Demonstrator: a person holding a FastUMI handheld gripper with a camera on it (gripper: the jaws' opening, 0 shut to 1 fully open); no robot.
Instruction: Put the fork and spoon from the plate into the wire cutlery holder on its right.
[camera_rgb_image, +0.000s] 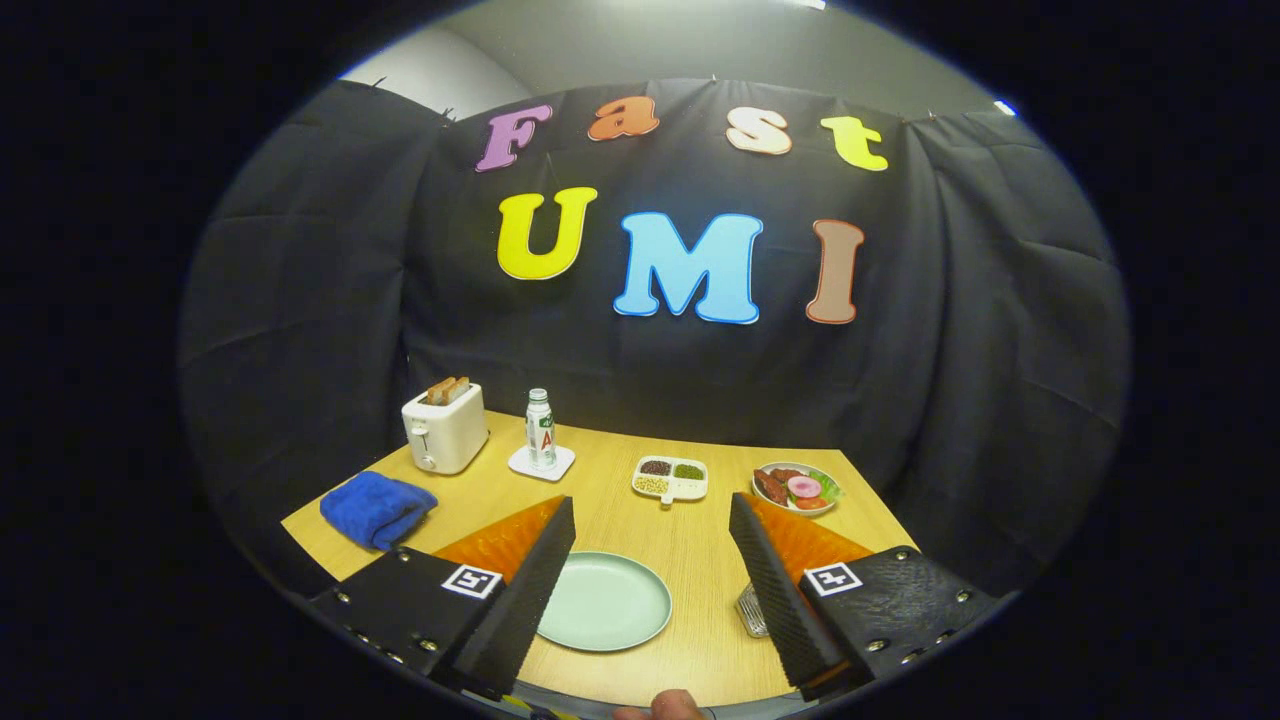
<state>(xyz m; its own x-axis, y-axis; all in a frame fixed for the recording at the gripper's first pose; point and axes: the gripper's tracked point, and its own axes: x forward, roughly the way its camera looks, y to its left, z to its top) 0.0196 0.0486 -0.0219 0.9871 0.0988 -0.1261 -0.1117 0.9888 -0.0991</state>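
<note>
A: Why does the gripper (652, 545) hang wide open, holding nothing?

B: The plate (604, 602) between its fingers looks bare; the wire cutlery holder (752, 610) sits just right, half hidden, cutlery perhaps inside.

Black cloth wall (660, 380) behind a light wooden table (690, 550), pale grey ceiling (700, 45) above

A round, pale green plate (604, 602) lies flat on the wooden table between the gripper's (652, 515) wide-spread fingers, its face bare, and just to its right the wire cutlery holder (752, 611) stands half hidden behind the right finger.
</note>
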